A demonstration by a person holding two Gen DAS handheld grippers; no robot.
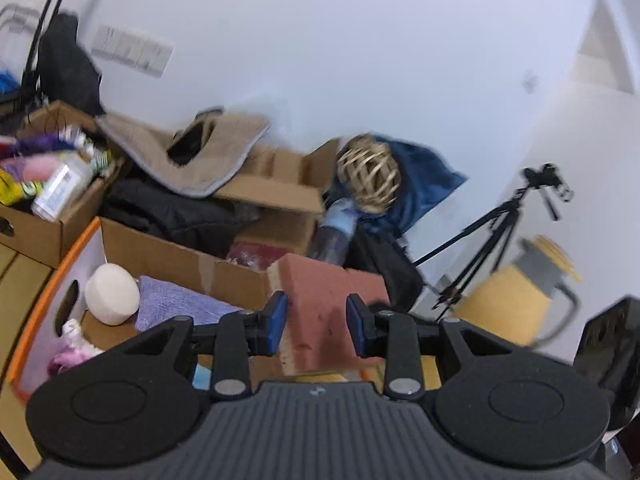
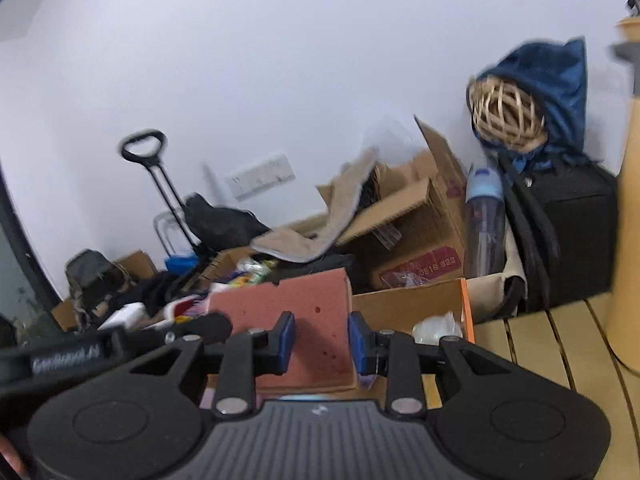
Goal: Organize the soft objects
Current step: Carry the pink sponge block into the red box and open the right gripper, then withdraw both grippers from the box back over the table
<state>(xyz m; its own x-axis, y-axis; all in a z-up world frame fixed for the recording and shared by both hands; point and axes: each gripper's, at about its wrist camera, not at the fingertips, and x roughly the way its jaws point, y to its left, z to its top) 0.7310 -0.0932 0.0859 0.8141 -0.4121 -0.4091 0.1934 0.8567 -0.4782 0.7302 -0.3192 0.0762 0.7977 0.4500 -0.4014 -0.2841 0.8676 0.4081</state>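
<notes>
A pink-red sponge block [image 1: 328, 304] stands between the blue pads of my left gripper [image 1: 316, 322], which grips its lower part above an orange-edged cardboard box [image 1: 60, 276]. In that box lie a white round sponge [image 1: 112, 294], a lilac cloth [image 1: 176, 304] and a pink fluffy item [image 1: 68, 356]. The same sponge block [image 2: 296, 320] shows in the right wrist view between the pads of my right gripper [image 2: 321, 342], which also closes on it. The box's orange rim [image 2: 466, 308] is just behind.
Open cardboard boxes [image 1: 276, 196] with a beige mat [image 1: 200, 148], black clothes and a clear bottle [image 1: 334, 228] crowd the back. A wicker ball in blue cloth [image 2: 508, 112], a black bag [image 2: 568, 224], a tripod [image 1: 492, 232] and a yellow jug [image 1: 516, 296] stand on the right. A wooden slatted surface [image 2: 540, 344] lies below.
</notes>
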